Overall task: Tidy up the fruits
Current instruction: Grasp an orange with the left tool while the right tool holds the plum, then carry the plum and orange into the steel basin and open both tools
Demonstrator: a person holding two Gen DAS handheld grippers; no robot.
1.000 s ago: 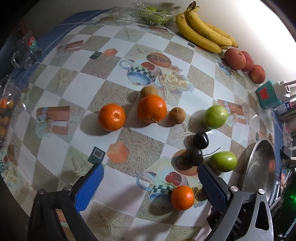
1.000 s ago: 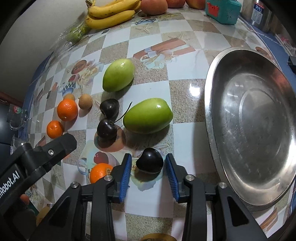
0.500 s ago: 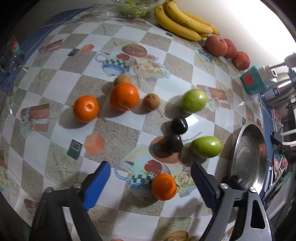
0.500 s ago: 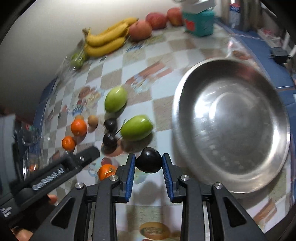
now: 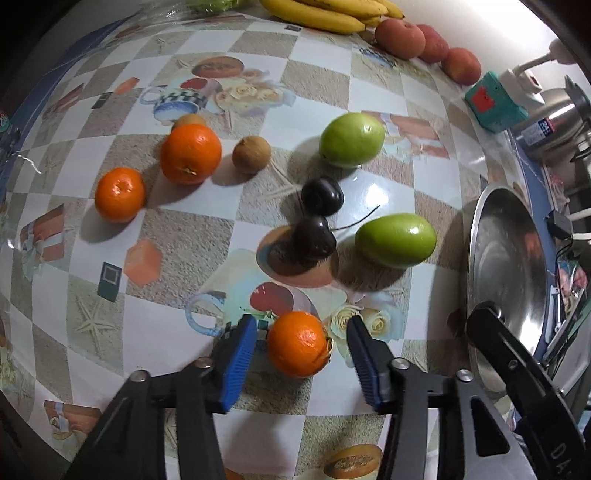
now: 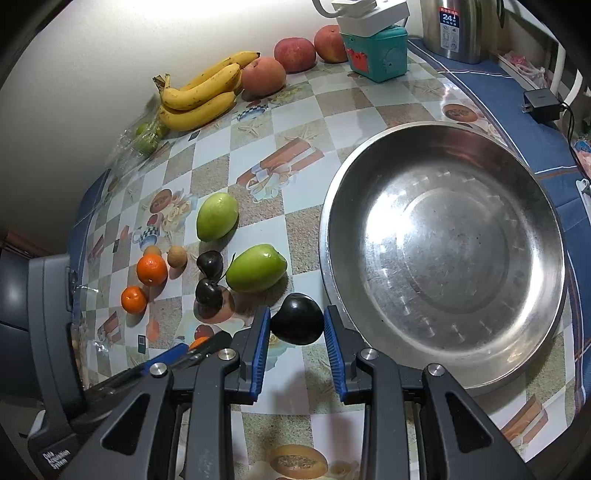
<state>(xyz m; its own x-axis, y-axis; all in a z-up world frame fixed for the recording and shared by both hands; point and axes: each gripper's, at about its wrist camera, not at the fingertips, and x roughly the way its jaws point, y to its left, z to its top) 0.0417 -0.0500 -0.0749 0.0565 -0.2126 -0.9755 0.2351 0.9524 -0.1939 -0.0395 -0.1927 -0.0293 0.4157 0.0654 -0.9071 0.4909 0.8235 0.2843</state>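
My right gripper [image 6: 297,325] is shut on a dark plum [image 6: 297,323] and holds it above the table, just left of the steel bowl [image 6: 447,258]. My left gripper [image 5: 301,349] is open, its blue pads either side of a small orange [image 5: 298,343] that lies on the table. Beyond it lie two dark plums [image 5: 317,218], two green fruits [image 5: 395,240] [image 5: 351,139], two more oranges [image 5: 190,153] [image 5: 119,194] and a brown fruit [image 5: 251,154].
Bananas [image 6: 201,96], red peaches [image 6: 295,55] and a bag of green fruit [image 6: 146,136] lie along the far wall. A teal box [image 6: 376,55] and a steel kettle [image 6: 458,26] stand at the back right. A charger [image 6: 541,105] lies beyond the bowl.
My right gripper has lifted the dark plum off the table and carried it toward the bowl. My left gripper has moved forward and narrowed around the near orange.
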